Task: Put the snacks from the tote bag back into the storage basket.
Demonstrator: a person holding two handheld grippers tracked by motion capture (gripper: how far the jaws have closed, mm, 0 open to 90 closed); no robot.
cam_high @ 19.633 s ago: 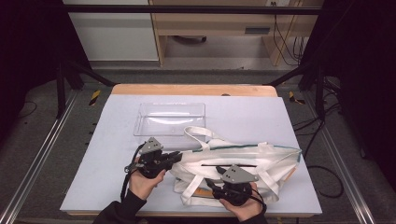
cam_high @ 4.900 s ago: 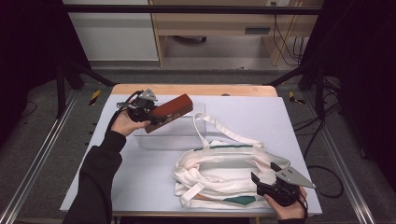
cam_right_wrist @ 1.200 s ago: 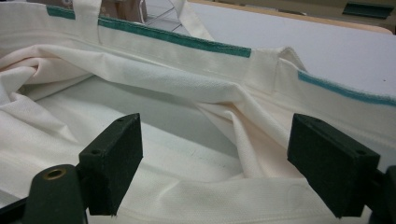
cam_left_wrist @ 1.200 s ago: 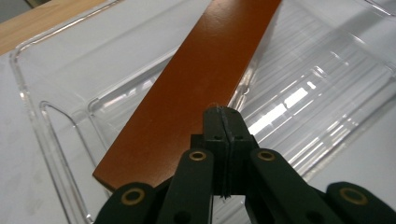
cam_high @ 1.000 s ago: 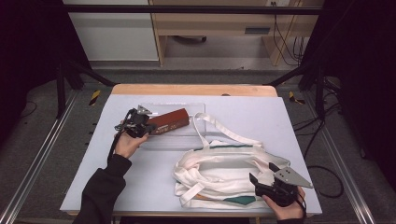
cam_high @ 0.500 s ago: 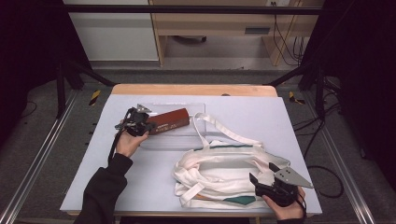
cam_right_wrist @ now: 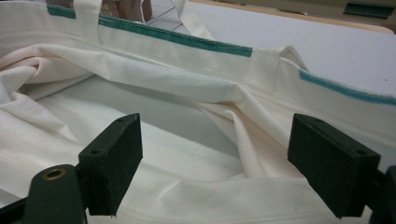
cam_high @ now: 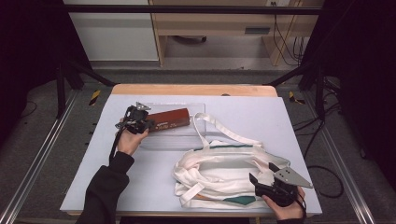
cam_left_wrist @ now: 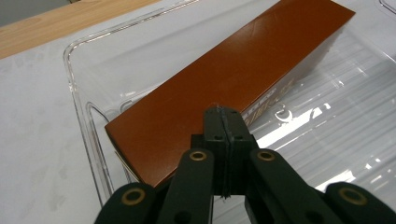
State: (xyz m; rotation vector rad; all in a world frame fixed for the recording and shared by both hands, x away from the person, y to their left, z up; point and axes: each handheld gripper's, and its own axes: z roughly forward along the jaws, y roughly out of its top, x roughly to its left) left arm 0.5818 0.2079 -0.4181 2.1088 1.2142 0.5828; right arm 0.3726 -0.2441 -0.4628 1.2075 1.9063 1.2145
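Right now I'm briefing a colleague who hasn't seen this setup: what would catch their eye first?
Probably the reddish-brown box, lying at a slant in the clear plastic tray at the table's far left, with the left gripper at its near end, jaws pressed together. Next, the rumpled white tote bag with green trim at the near right, where the right gripper hovers open over the cloth.

We read this as lab or recording booth, not home. Pale surface (cam_high: 299, 116) with wooden edge stands inside metal frame rails (cam_high: 37, 163). Black curtains (cam_high: 28, 56) hang on both sides. Grey carpet floor (cam_high: 70, 126) carries loose cables (cam_high: 322, 172) and yellow-black tape marks (cam_high: 95, 96). Behind, we see wooden bench (cam_high: 215, 18) and white cabinet (cam_high: 112, 32).
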